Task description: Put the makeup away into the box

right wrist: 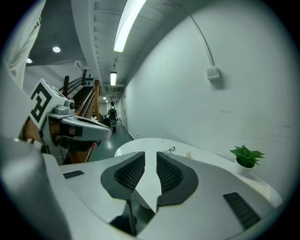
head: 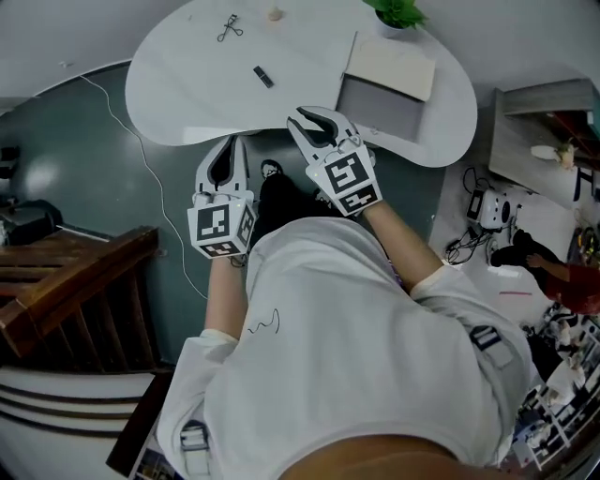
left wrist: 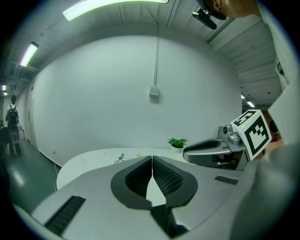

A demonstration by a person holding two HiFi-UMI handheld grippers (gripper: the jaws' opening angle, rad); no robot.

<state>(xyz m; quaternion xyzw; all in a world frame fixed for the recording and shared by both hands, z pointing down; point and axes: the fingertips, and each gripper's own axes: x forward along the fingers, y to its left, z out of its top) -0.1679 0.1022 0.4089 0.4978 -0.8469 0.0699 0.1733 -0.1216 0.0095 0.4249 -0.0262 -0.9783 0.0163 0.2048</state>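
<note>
A white rounded table (head: 187, 84) stands ahead of me. On it lie an eyelash curler (head: 230, 26), a small dark makeup stick (head: 263, 77) and a tiny beige item (head: 275, 13). A grey box (head: 380, 105) with a pale panel at its back sits on the table's right part. Both grippers hang over the floor at the table's near edge, holding nothing. My left gripper (head: 232, 141) (left wrist: 152, 157) is shut, its tips touching. My right gripper (head: 314, 120) (right wrist: 150, 154) is open by a narrow gap. The curler (right wrist: 169, 150) shows far beyond the right jaws.
A potted plant (head: 398, 11) stands at the table's far edge beside the box. A cable (head: 141, 150) runs across the dark floor on the left. Wooden steps (head: 75, 281) are at lower left. Clutter and equipment (head: 506, 225) fill the right side.
</note>
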